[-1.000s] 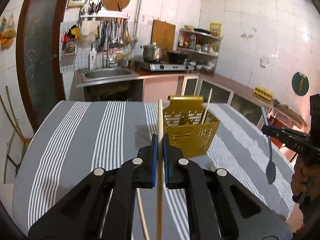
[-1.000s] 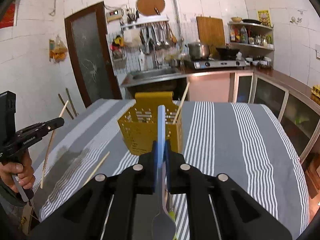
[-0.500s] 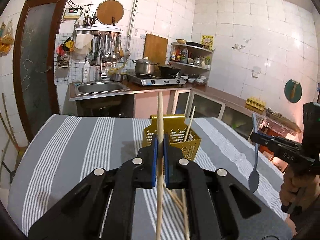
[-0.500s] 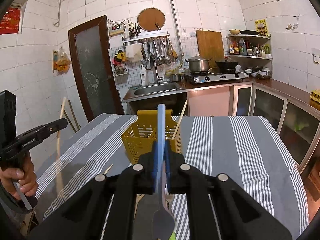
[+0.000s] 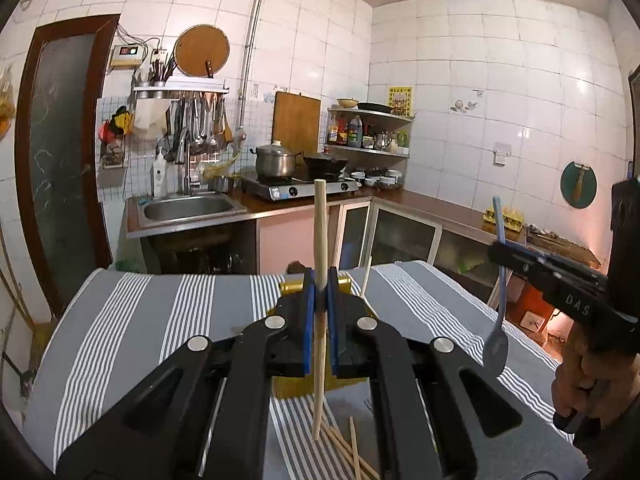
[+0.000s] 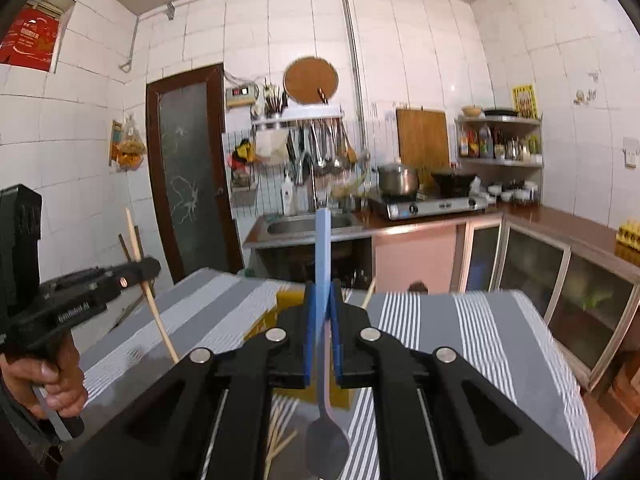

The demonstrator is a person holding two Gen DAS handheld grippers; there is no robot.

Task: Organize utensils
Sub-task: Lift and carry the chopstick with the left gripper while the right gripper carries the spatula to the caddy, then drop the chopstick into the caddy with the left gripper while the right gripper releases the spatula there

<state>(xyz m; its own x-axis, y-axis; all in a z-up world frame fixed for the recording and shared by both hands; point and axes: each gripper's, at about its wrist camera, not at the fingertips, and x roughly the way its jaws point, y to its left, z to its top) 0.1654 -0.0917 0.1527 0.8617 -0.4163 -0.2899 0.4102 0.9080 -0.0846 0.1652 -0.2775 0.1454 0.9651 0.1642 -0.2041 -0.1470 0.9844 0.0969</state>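
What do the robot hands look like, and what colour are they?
Both grippers, left and right, are black plastic with blue pads inside the fingers and round silver bolts. White lettering marks their sides. A bare hand grips the left gripper's handle.

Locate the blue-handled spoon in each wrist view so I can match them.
Left wrist: the spoon hangs bowl-down at the right edge, held in the right claw.
Right wrist: the spoon stands at centre, bowl toward the camera.
Shared landmark: the steel pot on the stove.

Basket [image 5: 292, 386] on table [image 5: 132, 320] (loose chopsticks [image 5: 352, 452] before it).
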